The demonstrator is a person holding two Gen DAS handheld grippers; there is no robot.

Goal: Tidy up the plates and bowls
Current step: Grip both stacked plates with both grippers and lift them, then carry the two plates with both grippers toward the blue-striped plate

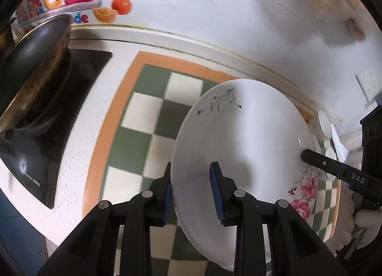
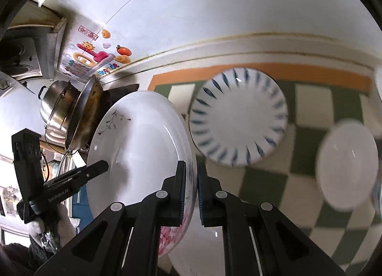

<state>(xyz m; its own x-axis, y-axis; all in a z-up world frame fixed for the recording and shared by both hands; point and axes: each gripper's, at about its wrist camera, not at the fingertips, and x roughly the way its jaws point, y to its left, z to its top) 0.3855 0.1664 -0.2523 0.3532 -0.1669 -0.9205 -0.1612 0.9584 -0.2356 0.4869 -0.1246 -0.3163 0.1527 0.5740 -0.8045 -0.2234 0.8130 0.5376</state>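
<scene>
1. The white speckled table (image 1: 78, 132) carries a green-and-cream checked mat with an orange border (image 1: 143, 118), and a black stove (image 1: 55, 113) with a dark, worn frying pan (image 1: 35, 68) sits at its left end.
2. A large white ceramic plate with pink flowers and a thin branch painted on its rim (image 1: 241, 137) is held tilted above the mat, clear of the table, gripped from two opposite sides.
3. A white plate with blue dashes round its rim (image 2: 238, 116) lies on the mat just beyond the flowered plate; a smaller plain white plate (image 2: 346, 166) lies near it, to its right.
4. The left tongs (image 1: 194, 194) pinch the flowered plate's near rim between their blue pads, one pad outside the rim and one inside.
5. The right tongs (image 2: 191, 194) are pressed nearly together on the opposite rim of the same plate, beside the pink flowers.
6. A white-gloved hand (image 1: 363, 225) holds the right tongs' handle.
</scene>
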